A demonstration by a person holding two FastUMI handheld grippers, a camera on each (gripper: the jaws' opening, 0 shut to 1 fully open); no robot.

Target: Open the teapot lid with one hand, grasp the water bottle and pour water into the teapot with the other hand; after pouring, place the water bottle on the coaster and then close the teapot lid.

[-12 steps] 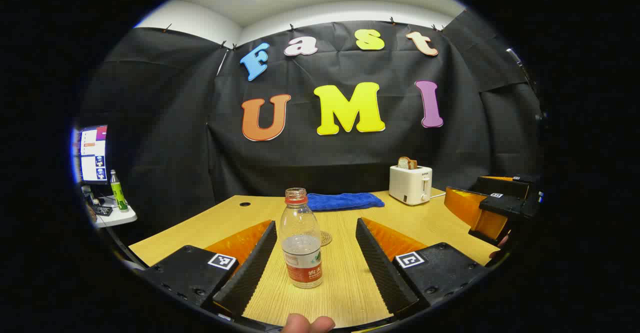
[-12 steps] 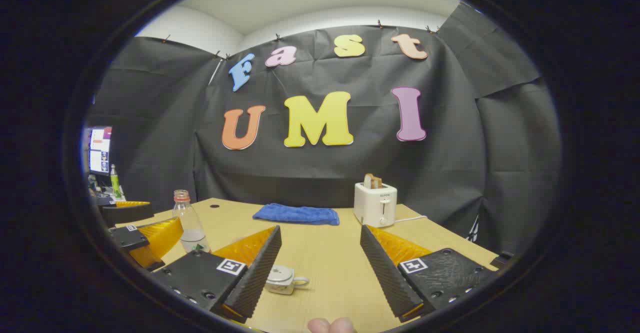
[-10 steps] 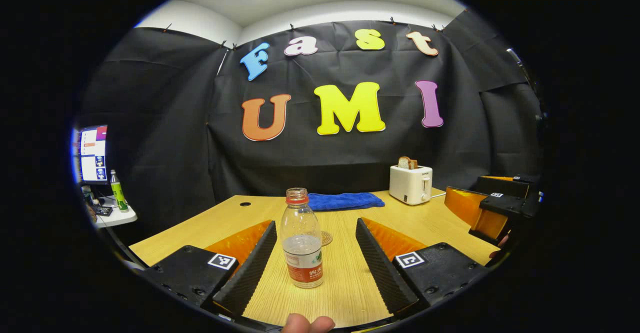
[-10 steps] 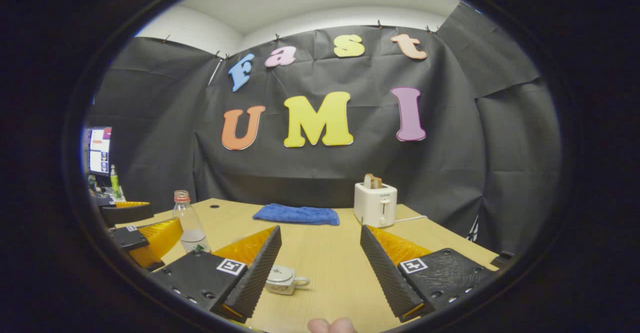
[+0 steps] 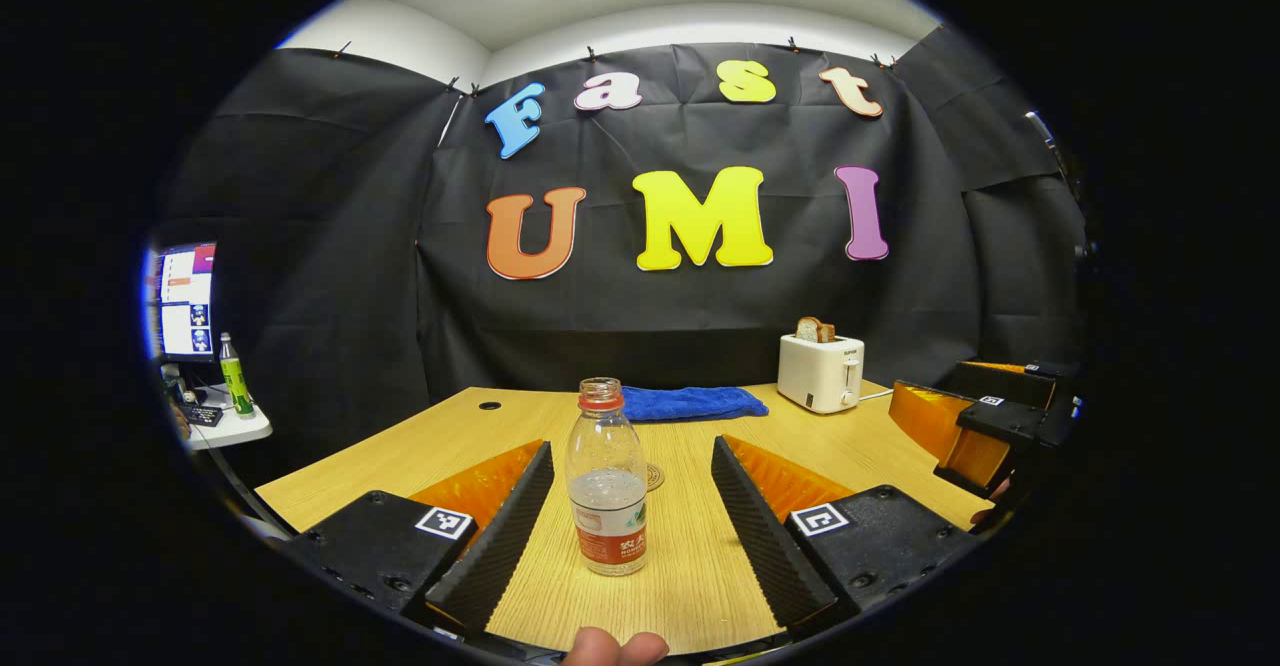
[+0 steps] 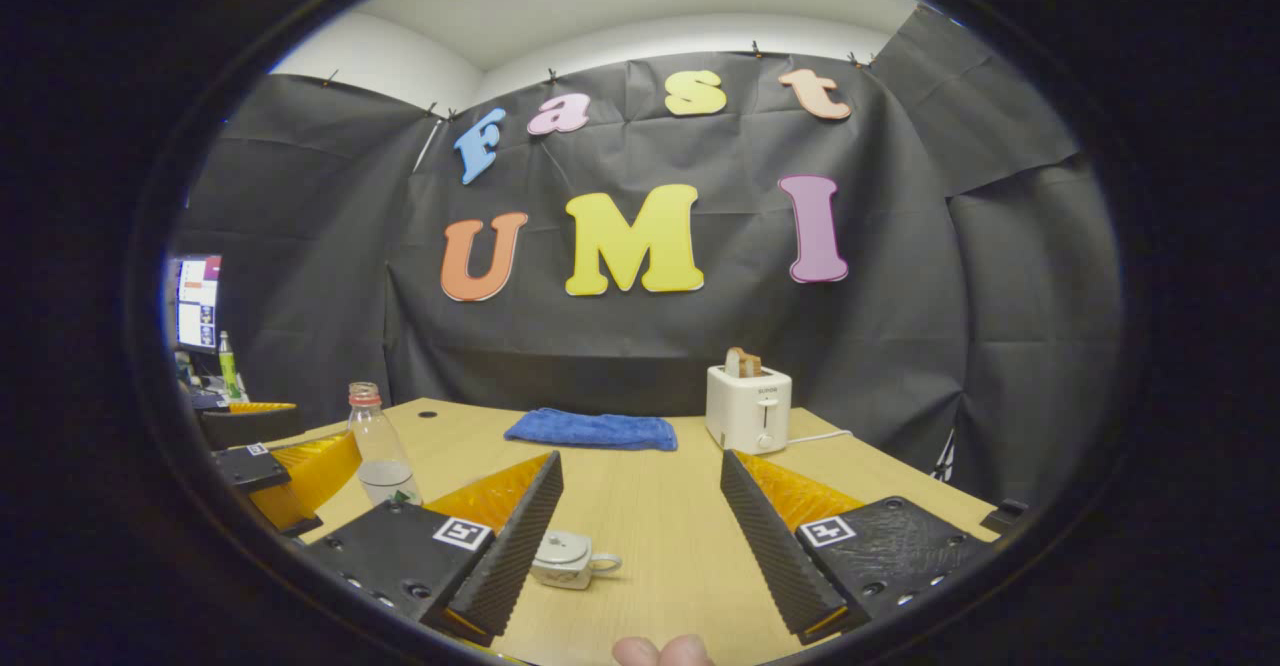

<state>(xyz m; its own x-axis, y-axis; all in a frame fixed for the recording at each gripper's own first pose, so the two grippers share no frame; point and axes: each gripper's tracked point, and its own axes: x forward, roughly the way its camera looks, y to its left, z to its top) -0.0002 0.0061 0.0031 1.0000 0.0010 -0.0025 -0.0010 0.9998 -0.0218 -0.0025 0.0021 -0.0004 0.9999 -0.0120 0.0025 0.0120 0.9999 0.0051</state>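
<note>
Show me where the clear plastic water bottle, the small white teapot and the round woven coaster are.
Clear plastic water bottle (image 5: 606, 486): left gripper view, middle of its body.
Small white teapot (image 6: 562, 558): right gripper view, on its lid.
Round woven coaster (image 5: 654, 476): left gripper view, its visible right edge.

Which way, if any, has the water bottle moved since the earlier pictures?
No. In the right gripper view the water bottle keeps its place on the table, same spacing from the blue cloth and toaster.

Bare table (image 5: 690, 566) around water bottle (image 5: 606, 491) (coaster (image 5: 653, 476) just behind).
</note>
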